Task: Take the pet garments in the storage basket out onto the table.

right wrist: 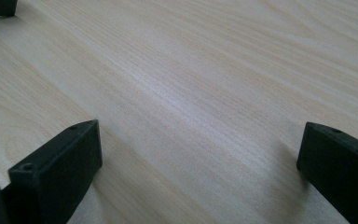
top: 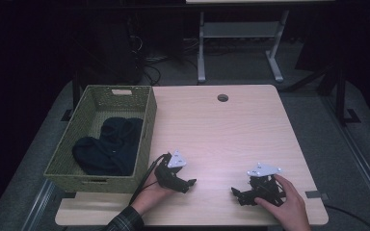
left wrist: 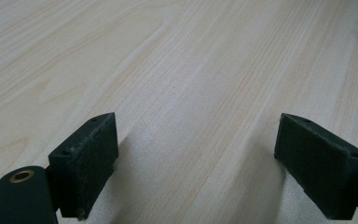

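Dark garment: black or very dark navy cloth, soft and crumpled, bunched in two rounded lobes; no print or label can be made out in the dim light.
Garment place: inside the woven basket, on its floor, filling most of the near half and leaning toward the right wall.
Woven basket: olive-green weave, rectangular, open top, a handle slot in the far wall; it stands on the left part of the table, its left side past the table's edge.
Left gripper: held in the person's left hand near the front edge of the table, low over the wood, jaws pointing right.
Left gripper state: released, jaws spread wide with only bare wood grain between them in the left gripper view.
Right gripper: held in the right hand at the front right of the table, jaws pointing left toward the other gripper.
Right gripper state: released, jaws wide apart over bare wood in the right gripper view.
Garment relative to grippers: left of and beyond the left gripper, the basket's right wall between them; well apart from the right gripper; neither touches cloth or basket.
Table: pale wood top, a round cable hole near the far edge.
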Demonstrator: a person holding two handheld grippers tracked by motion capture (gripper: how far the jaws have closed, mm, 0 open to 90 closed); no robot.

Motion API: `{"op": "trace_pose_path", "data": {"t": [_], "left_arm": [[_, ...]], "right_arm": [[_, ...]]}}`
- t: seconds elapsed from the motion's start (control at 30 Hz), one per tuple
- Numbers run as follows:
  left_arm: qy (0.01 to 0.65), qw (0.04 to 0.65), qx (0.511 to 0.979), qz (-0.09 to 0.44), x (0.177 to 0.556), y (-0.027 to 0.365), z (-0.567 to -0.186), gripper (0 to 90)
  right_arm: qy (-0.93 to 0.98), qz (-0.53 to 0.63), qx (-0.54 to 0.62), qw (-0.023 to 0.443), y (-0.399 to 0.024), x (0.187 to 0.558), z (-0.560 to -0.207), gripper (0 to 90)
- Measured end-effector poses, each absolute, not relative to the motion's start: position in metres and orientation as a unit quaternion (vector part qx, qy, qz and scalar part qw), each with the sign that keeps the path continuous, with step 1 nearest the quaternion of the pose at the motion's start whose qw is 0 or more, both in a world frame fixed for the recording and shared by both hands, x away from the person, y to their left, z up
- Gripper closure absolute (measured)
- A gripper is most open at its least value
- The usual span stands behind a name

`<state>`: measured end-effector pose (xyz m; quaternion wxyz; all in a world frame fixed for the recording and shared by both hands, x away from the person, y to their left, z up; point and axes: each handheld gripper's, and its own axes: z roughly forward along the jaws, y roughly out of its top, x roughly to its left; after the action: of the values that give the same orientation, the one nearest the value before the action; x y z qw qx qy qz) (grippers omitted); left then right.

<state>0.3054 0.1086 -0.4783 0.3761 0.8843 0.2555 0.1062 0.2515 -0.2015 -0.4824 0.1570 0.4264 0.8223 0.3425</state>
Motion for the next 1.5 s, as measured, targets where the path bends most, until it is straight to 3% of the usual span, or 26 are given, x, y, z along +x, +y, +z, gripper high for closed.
{"op": "trace_pose_path", "data": {"t": [1.5], "left_arm": [[0.266,0.364,0.887,0.102,0.312,0.108,-0.452,13.6]], "right_arm": [[0.825,0.345,0.421,0.153,-0.201,0.251,-0.482,0.0]]}}
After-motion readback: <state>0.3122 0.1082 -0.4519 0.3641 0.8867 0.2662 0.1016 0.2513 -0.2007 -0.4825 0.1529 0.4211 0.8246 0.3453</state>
